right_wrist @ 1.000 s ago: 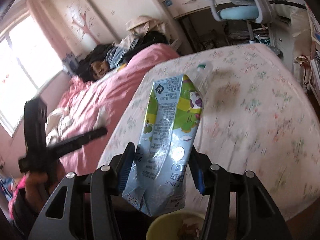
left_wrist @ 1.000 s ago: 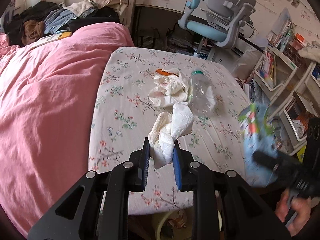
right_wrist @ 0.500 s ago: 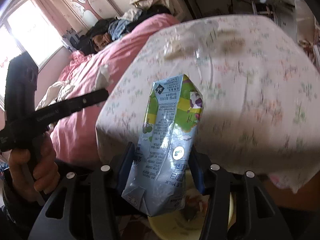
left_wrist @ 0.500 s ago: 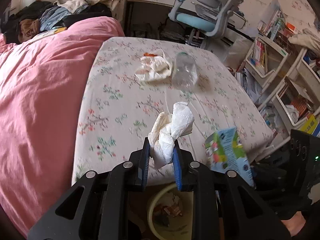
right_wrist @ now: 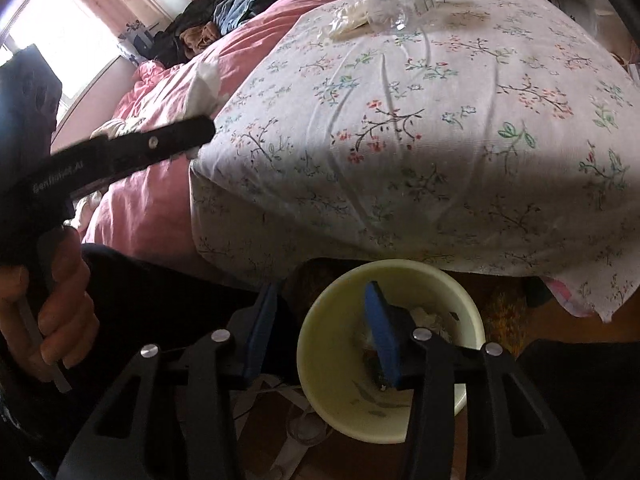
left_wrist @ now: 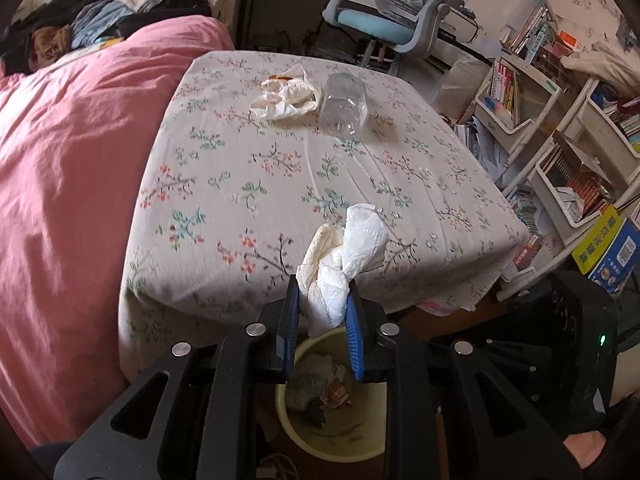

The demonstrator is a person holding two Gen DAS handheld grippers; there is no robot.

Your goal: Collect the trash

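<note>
- 1 left gripper (left_wrist: pixel 323 312) is nearly closed, pinching 1 crumpled white tissue (left_wrist: pixel 342 264) above 1 pale yellow bin (left_wrist: pixel 320 436).
- 1 right gripper (right_wrist: pixel 320 328) has been closing but stands apart and empty over the bin (right_wrist: pixel 320 320).
- On the floral-clothed table (left_wrist: pixel 240 184): 1 clear plastic bottle (left_wrist: pixel 343 108) beside 1 wad of wrappers (left_wrist: pixel 286 98).
- 1 hand (right_wrist: pixel 52 304) grips the left handle.

A pink rumpled quilt (left_wrist: pixel 60 168) lies at nine o'clock, piled dark and denim clothes (left_wrist: pixel 92 28) at eleven, a blue-grey swivel chair (left_wrist: pixel 396 16) at one, white bookshelves (left_wrist: pixel 560 136) at three.
</note>
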